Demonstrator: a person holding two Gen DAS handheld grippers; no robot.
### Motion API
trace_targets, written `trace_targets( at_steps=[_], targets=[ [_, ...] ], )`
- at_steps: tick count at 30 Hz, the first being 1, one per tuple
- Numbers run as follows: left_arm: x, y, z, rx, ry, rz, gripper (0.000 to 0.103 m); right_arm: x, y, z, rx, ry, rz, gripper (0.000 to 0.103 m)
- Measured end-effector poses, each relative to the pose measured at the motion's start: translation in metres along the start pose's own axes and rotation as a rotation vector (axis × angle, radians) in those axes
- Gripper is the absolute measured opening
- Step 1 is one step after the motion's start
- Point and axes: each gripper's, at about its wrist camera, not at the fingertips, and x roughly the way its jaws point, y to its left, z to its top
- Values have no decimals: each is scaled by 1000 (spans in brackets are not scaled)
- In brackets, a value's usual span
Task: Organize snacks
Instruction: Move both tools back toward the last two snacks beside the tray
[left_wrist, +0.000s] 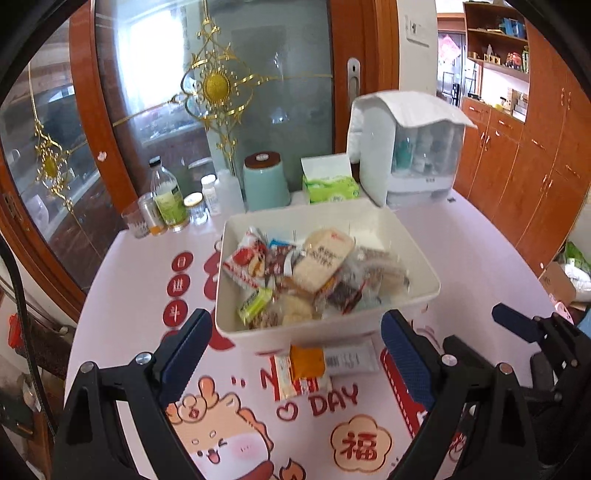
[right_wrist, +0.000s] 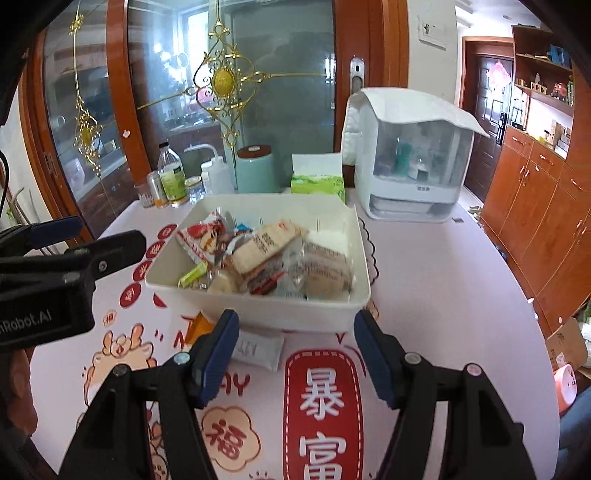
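Wood-framed glass doors (left_wrist: 221, 110) with gilt ornament fill the upper frame. Below spreads a round table (left_wrist: 461, 251) under a glossy pink printed cloth. At centre sits a white rectangular plastic bin (left_wrist: 328, 325) heaped with crinkly snack packets (left_wrist: 321, 262); two more packets (left_wrist: 306, 365) lie flat before it. The left gripper (left_wrist: 295, 343) gapes wide and empty; the right gripper (right_wrist: 295, 339) stands half-open and empty.

One white bin (left_wrist: 413, 254) heaped with snack packets, too jumbled to count, lies ahead of the left hand-held gripper (left_wrist: 295, 347). Three loose packets: orange-white (left_wrist: 304, 367), white (left_wrist: 351, 360), plus one (left_wrist: 282, 374) beneath. Beyond: one tissue box (left_wrist: 330, 182), one green canister (left_wrist: 266, 181).
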Motion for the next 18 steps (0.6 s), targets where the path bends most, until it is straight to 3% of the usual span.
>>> trace_targets(
  at_steps=[18],
  targets=[
    [44,10,-78,-18,150,-34,92,29,-14,-69,67,130,6,66]
  ],
)
